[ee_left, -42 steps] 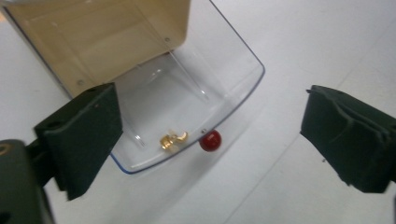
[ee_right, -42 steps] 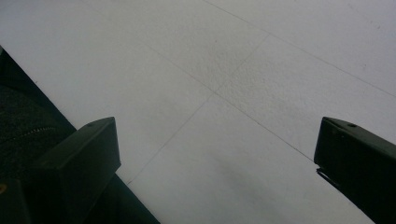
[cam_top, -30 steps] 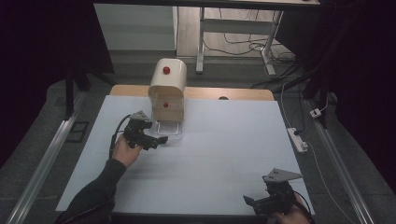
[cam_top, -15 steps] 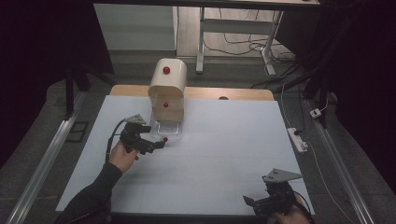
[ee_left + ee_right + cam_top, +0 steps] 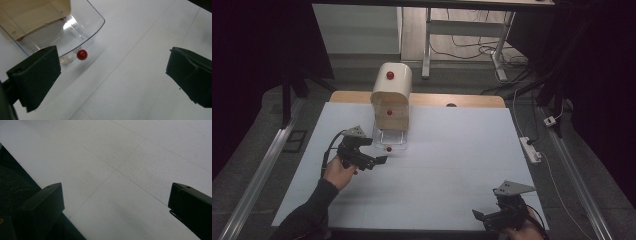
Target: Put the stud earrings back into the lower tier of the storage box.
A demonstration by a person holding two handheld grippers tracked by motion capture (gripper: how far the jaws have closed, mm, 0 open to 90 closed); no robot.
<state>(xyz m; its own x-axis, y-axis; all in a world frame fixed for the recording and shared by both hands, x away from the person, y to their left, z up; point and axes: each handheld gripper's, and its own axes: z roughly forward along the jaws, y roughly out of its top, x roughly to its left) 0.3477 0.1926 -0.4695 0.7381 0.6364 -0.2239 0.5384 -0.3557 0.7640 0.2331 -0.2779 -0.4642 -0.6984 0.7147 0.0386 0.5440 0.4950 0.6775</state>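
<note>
Left gripper [image 5: 379, 161] gapes empty near the red knob [image 5: 82, 54] on the clear drawer [image 5: 82, 32]. Drawer's rear is hidden under the beige box [image 5: 392, 97]. Right gripper [image 5: 479, 216] spread, empty, half cut off.

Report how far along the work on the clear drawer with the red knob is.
Done: the clear drawer already sticks out from the cream box. In hand: the left claw hangs open beside its red knob, holding nothing. Left: possibly closing it; the right claw waits open at the table's near edge.

Bare white table [image 5: 452, 165] lies right of the left gripper [image 5: 379, 161]; ahead, apparently touching nothing, stands the clear drawer [image 5: 75, 35].
</note>
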